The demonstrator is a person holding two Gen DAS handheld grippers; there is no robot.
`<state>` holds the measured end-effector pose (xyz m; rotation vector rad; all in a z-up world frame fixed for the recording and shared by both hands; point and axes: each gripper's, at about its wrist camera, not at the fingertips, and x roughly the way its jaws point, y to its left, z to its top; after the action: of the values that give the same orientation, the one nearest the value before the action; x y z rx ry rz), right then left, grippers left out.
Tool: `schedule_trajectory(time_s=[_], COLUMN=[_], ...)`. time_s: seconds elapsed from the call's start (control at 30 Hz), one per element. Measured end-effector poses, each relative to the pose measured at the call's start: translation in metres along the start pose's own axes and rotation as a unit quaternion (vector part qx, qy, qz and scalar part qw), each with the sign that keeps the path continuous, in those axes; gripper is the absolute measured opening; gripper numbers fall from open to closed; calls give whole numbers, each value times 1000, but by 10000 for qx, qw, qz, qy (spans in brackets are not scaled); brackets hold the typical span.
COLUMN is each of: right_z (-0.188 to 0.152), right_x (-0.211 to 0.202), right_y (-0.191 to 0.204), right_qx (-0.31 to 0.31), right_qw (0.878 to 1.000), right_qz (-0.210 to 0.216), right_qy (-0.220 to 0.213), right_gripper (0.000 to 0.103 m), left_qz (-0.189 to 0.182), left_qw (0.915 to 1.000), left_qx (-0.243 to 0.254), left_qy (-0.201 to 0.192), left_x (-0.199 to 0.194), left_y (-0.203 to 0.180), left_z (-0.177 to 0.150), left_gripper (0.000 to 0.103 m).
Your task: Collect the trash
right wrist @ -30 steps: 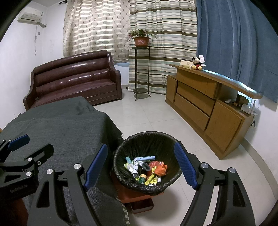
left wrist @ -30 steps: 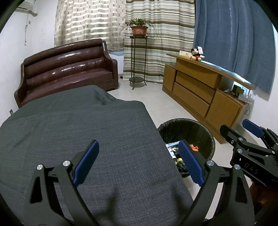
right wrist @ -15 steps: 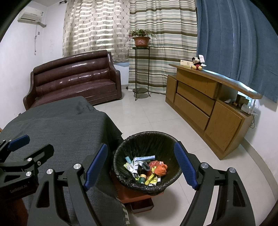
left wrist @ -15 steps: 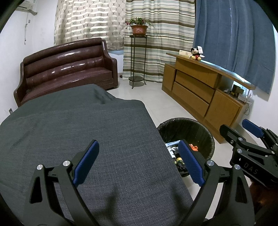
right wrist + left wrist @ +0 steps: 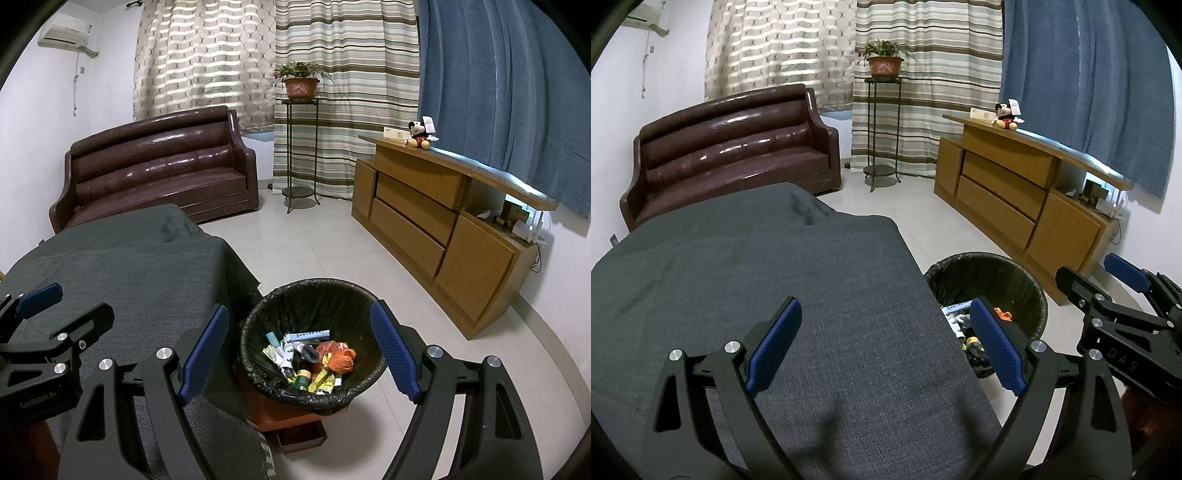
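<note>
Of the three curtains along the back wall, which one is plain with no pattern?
The blue curtain on the right, behind the wooden sideboard. The striped curtain has horizontal bands; the beige curtain carries a lattice print.

Charcoal-grey woven cloth [image 5: 775, 277] covers the table. The bin [image 5: 314, 295] has a black liner holding orange, yellow and white scraps [image 5: 317, 360] — one perhaps green. Glossy dark-brown sofa [image 5: 159, 166]; 2 curtains [image 5: 343, 92] — cream lattice and beige-brown stripes; a 3rd plain blue. Blue-padded black grippers.

Brown sofa [image 5: 155, 173], potted plant [image 5: 301, 79] on stand, wooden sideboard [image 5: 436, 218] with plush toy [image 5: 419, 134]
</note>
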<state>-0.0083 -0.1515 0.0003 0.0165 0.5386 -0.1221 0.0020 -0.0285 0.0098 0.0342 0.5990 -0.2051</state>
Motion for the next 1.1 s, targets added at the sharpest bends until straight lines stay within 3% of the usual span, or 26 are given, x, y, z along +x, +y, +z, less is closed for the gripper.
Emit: schedule_trajectory(time_s=[0.4,1.1], right_z=[0,-2], right_x=[0,0], right_y=[0,2], right_qx=[-4,-16], right_qw=[10000,10000], right_qz=[-1,1], right_qy=[1,29], right_gripper=[77,77], left_qz=[118,-95], left_qw=[9999,9998], left_qx=[36,169], left_qy=[-46,-19], left_x=[-3,6], left_y=[-3,3], left_z=[1,-3], left_gripper=[94,94])
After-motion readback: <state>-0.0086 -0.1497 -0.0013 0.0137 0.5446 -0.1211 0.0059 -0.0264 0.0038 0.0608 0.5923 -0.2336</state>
